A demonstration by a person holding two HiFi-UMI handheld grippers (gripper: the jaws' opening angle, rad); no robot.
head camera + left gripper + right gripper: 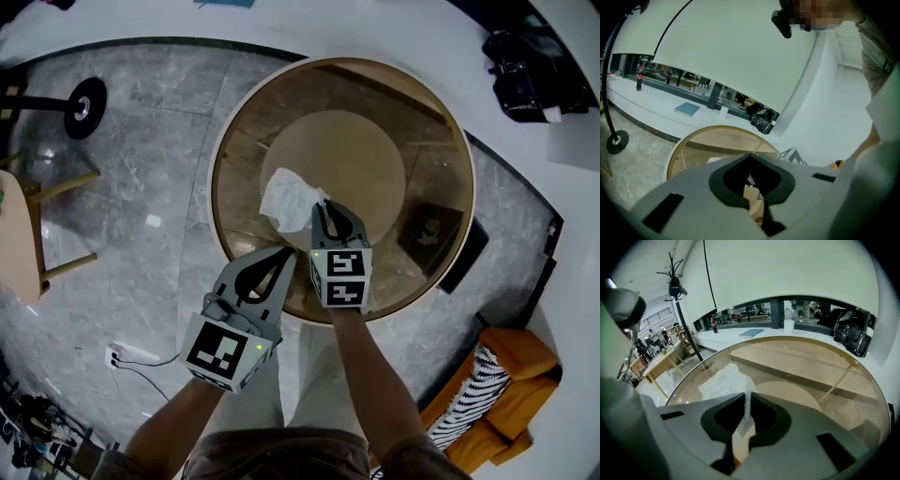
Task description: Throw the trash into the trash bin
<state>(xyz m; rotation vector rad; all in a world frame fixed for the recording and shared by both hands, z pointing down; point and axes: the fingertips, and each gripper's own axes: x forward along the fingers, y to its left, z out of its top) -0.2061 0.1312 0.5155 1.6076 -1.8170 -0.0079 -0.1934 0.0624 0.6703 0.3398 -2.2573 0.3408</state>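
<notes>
Right claw (322, 202) clenched on tissue (287, 198) on glass surface (424, 139), left claw (288, 251) closed empty; grasp made, lift and drop into bin not yet done.

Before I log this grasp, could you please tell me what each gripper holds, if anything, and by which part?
The right gripper pinches the white tissue by its near edge; the left gripper, shut, holds nothing.

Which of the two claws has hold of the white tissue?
The right claw: it is pinched on the edge of the crumpled white tissue on the glass table. The left claw is shut on nothing.
</notes>
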